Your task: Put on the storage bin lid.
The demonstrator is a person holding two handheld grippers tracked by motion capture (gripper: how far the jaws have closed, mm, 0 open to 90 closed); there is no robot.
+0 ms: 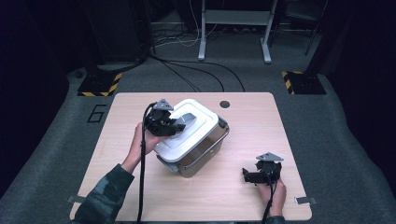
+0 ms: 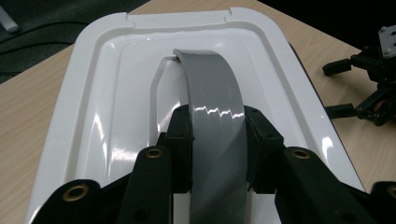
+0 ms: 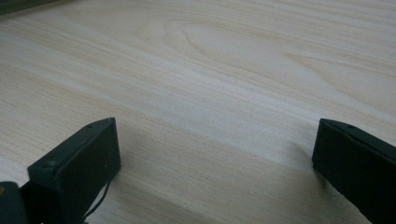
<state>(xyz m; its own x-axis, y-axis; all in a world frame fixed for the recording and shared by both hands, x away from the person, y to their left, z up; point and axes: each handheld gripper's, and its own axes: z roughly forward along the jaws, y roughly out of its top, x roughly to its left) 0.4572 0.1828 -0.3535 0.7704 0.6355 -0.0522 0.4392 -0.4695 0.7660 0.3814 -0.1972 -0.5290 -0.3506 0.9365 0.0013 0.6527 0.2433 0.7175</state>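
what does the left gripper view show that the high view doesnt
The left gripper view alone shows the left gripper closed on the grey handle, a jaw pressed to each side of it, plus the moulded recess in the white lid.

The high view alone shows the whole clear container under the lid, sitting askew on the table, the person's hands and forearms, the round hole near the table's far edge, and the floor beyond.

Both show the lid, the handle, the wooden tabletop, and the right gripper resting apart from the container.
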